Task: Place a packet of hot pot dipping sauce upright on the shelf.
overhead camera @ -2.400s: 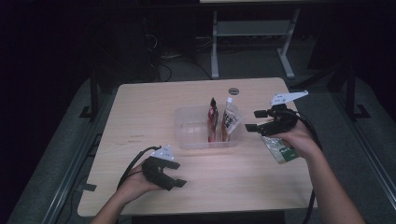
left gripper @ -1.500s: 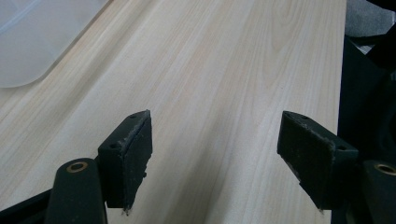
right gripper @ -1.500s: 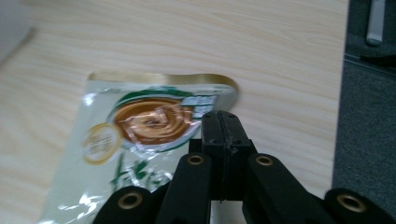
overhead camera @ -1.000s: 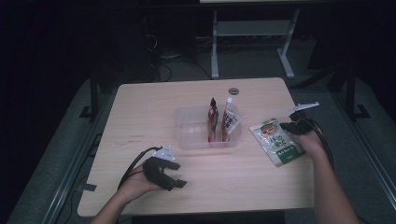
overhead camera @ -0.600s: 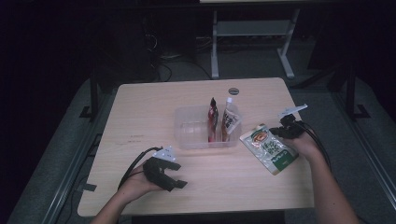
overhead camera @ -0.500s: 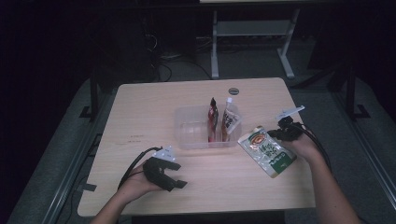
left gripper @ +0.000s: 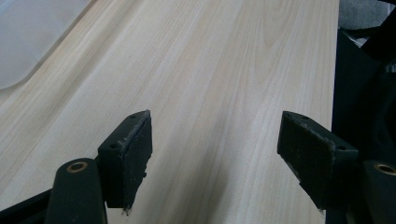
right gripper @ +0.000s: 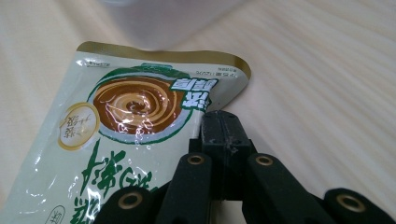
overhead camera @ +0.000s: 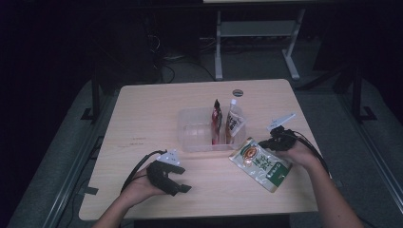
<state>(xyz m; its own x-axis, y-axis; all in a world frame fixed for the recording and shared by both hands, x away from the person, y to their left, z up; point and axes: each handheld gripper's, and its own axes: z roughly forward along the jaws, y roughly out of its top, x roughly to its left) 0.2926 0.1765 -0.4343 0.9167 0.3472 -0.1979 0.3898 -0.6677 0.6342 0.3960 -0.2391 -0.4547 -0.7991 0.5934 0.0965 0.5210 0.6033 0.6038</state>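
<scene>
Green pouch pinched at the desk's right side

The green-and-white pouch point(overhead camera: 260, 164) lies flat near the desk's point(overhead camera: 152, 109) right edge, just beside the clear tub point(overhead camera: 195, 135); the right gripper point(overhead camera: 274, 142) pinches its edge. The left gripper point(overhead camera: 172, 179), jaws spread, rests near the front edge.

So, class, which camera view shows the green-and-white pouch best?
The right gripper view: the pouch fills it, print and swirl picture clear. The high view shows the pouch small, whole, beside the clear tub.
</scene>
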